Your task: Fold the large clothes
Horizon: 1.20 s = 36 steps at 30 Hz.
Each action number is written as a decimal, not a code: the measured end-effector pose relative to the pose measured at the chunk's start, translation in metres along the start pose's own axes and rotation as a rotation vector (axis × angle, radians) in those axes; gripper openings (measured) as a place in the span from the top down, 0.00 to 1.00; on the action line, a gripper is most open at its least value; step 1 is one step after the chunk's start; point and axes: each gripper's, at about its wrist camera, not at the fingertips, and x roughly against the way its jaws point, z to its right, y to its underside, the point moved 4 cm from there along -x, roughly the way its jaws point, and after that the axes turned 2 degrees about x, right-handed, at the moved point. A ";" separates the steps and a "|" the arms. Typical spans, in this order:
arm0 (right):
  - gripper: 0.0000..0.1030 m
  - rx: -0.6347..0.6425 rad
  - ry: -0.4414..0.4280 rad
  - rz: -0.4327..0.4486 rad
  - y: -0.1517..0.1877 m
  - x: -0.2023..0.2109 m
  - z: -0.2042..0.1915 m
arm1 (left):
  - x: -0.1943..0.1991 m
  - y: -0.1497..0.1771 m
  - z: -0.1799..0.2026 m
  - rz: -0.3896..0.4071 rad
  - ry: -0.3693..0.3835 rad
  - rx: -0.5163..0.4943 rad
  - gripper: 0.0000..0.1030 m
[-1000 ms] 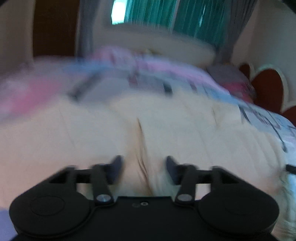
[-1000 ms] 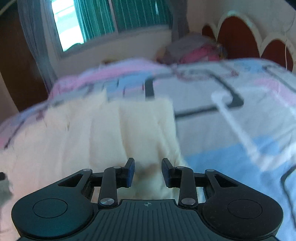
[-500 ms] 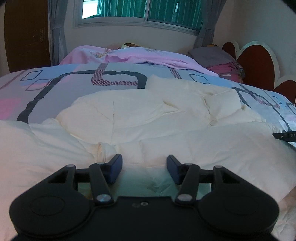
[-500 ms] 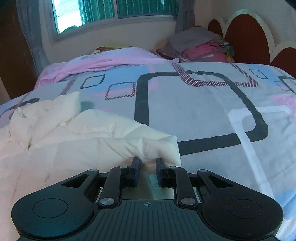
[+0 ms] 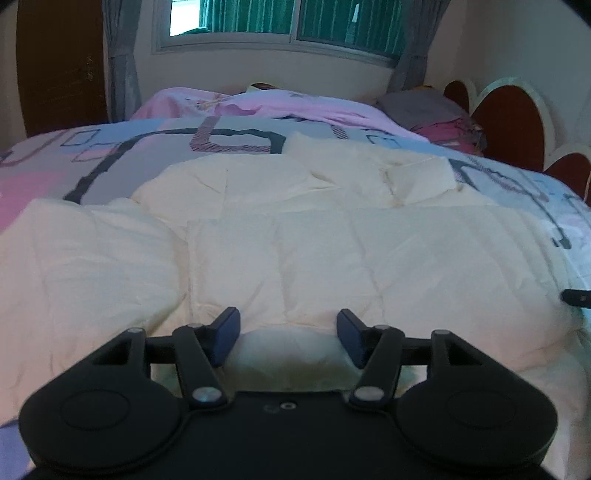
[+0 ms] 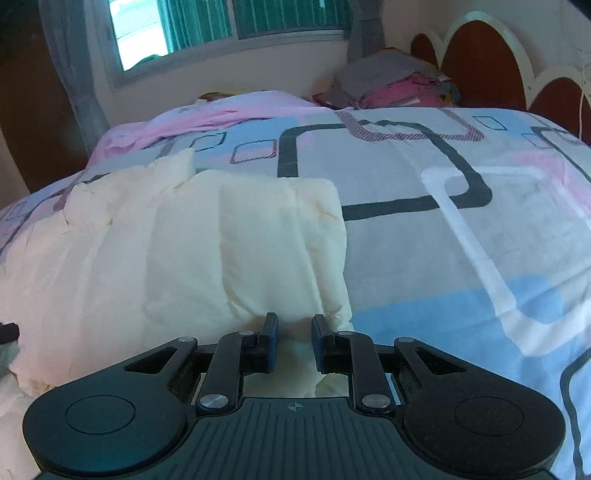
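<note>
Bedroom scene: one patterned bedspread (image 6: 424, 236) carries one cream quilted garment (image 5: 332, 254), spread across its near half. Left gripper (image 5: 288, 341) is spread wide over the near hem; right gripper (image 6: 294, 345) is partly parted, cloth between its fingers. Advice: pinch both corners evenly and lift level. Two grippers counted.

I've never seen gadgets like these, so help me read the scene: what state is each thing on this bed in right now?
Left hand-held gripper: open, cream fabric between its fingers, not pinched.
Right hand-held gripper: partly open, fabric edge in the gap.
Cream garment: lying on the bed, partly folded, puffy.
Bedspread: spread flat.
Pink blanket: rumpled at the far edge.
Clothes pile: stacked by the headboard.
Window: blinds down, left pane uncovered.
</note>
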 end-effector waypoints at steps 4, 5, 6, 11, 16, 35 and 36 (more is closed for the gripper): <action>0.42 -0.037 0.006 0.070 -0.002 0.036 0.000 | 0.028 -0.001 -0.014 0.075 -0.047 0.084 0.03; 0.10 -0.035 0.024 0.103 0.000 0.046 -0.001 | 0.037 0.001 -0.023 0.097 -0.058 0.123 0.05; 0.08 -0.024 0.021 0.135 0.002 0.056 -0.003 | 0.048 0.006 -0.037 0.108 -0.057 0.178 0.05; 0.13 -0.035 -0.006 0.132 0.011 0.072 -0.010 | 0.091 0.042 -0.121 0.129 -0.124 0.425 0.28; 0.22 -0.035 -0.013 0.076 0.016 0.058 -0.023 | 0.147 0.092 -0.217 0.170 -0.262 0.690 0.33; 0.22 0.013 -0.013 0.093 0.000 0.050 -0.081 | 0.195 0.095 -0.321 0.510 -0.300 0.913 0.84; 0.22 0.011 -0.012 0.096 -0.001 0.051 -0.081 | 0.197 0.083 -0.310 0.520 -0.289 0.847 0.84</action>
